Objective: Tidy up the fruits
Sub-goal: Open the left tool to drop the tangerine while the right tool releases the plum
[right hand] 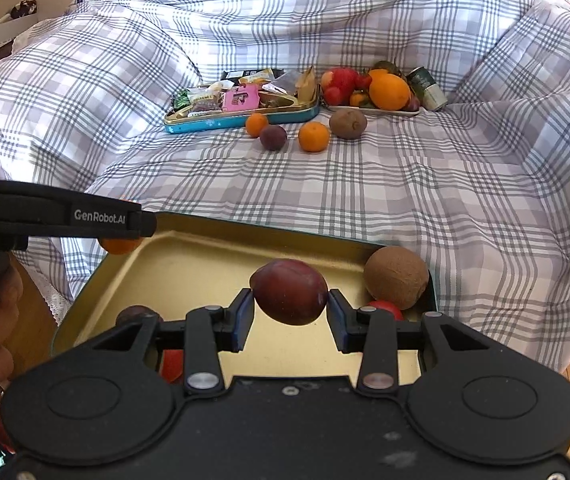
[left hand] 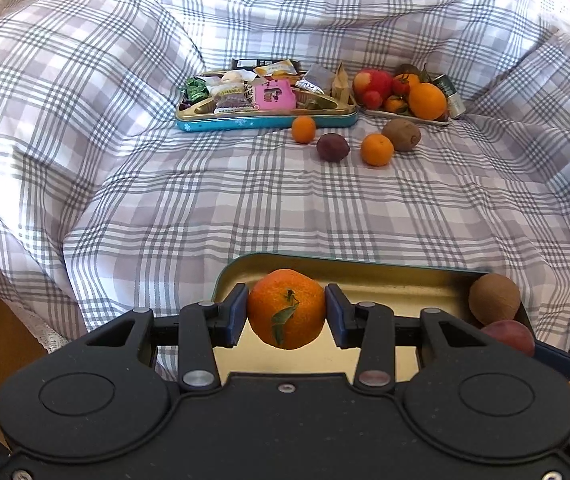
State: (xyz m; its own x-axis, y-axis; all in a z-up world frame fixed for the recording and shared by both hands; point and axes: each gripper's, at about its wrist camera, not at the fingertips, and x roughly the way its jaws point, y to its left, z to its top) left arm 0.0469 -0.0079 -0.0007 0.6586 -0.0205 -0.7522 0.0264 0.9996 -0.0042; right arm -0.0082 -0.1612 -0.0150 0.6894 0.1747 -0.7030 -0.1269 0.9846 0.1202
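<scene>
Left wrist view shows your left gripper (left hand: 286, 309) clamped on a mandarin (left hand: 286, 307), with a blue pad pressed to each side of it and the fruit held just above the near gold-lined tin tray (left hand: 385, 280). Your right gripper (right hand: 290, 307) is likewise clamped on a dark red plum (right hand: 289, 291), held over the same tray's middle. Carrying one fruit per gripper looks like a way to fill the tray two at a time. A kiwi (right hand: 396, 276) already sits in the tray's far right corner, with something red just beside it and a dark fruit near the left edge, so you are probably aiming for the bare gold floor between them, to keep the new pieces from rolling into the rest. Well apart, across the plaid bedsheet (right hand: 365, 192), two small mandarins, a dark plum and a second kiwi lie loose in front of the snack tin (right hand: 241, 118) and the fruit plate (right hand: 369, 110); by my reckoning those are still to collect.
</scene>
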